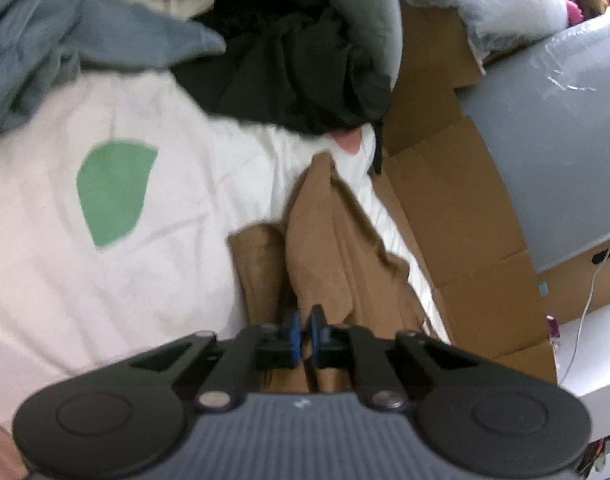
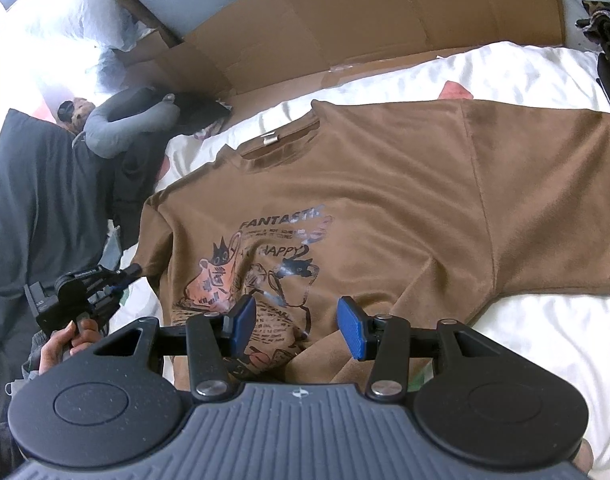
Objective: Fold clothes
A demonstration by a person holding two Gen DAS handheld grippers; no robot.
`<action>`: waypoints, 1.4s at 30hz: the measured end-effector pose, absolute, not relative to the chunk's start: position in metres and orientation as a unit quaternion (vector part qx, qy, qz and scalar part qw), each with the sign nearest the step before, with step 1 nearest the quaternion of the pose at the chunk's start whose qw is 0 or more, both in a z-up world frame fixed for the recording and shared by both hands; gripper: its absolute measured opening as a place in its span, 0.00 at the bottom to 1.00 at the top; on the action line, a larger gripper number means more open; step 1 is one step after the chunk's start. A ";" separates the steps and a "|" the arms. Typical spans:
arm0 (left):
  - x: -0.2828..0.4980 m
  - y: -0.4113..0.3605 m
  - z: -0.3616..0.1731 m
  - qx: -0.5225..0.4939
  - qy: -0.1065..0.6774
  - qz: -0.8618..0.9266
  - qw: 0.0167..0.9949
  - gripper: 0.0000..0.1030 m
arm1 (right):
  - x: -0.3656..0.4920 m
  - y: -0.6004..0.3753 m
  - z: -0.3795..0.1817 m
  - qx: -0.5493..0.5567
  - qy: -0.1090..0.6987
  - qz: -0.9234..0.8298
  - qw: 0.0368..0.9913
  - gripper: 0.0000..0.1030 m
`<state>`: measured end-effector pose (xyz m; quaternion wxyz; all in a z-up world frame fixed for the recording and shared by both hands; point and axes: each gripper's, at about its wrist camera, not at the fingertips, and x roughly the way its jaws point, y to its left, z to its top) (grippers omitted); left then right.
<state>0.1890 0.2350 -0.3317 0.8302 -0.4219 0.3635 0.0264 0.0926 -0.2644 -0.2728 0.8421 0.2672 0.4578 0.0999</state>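
The brown T-shirt (image 2: 385,200) lies flat on the white bed (image 2: 525,340), filling the middle of the frame, and the left tool (image 1: 303,334) is clenched on its sleeve while the right tool (image 2: 297,326) hangs released above the print, so the thin pinch may slip and the fold may bunch.

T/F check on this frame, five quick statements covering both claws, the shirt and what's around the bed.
1. The left claw is pinched shut on the brown T-shirt. True.
2. The right claw is shut on the shirt. False: it is open above the print, gripping nothing.
3. The shirt lies print side up on white bedding. True.
4. The white bedding in the left wrist view carries a red patch. False: the patch is green.
5. Cardboard stands along the far side of the bed. True.
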 end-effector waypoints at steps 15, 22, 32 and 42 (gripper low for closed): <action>0.250 0.328 -0.255 -0.273 0.381 0.092 0.879 0.03 | 0.091 -0.266 -0.271 0.264 0.458 0.100 0.843 0.51; 0.274 0.328 -0.244 -0.209 0.397 0.092 0.889 0.03 | 0.092 -0.267 -0.277 0.263 0.466 0.096 0.839 0.51; 0.284 0.333 -0.272 -0.164 0.459 0.144 0.861 0.03 | 0.098 -0.263 -0.277 0.255 0.468 0.100 0.840 0.51; 0.284 0.346 -0.296 -0.135 0.470 0.175 0.854 0.03 | 0.096 -0.262 -0.276 0.251 0.473 0.099 0.839 0.51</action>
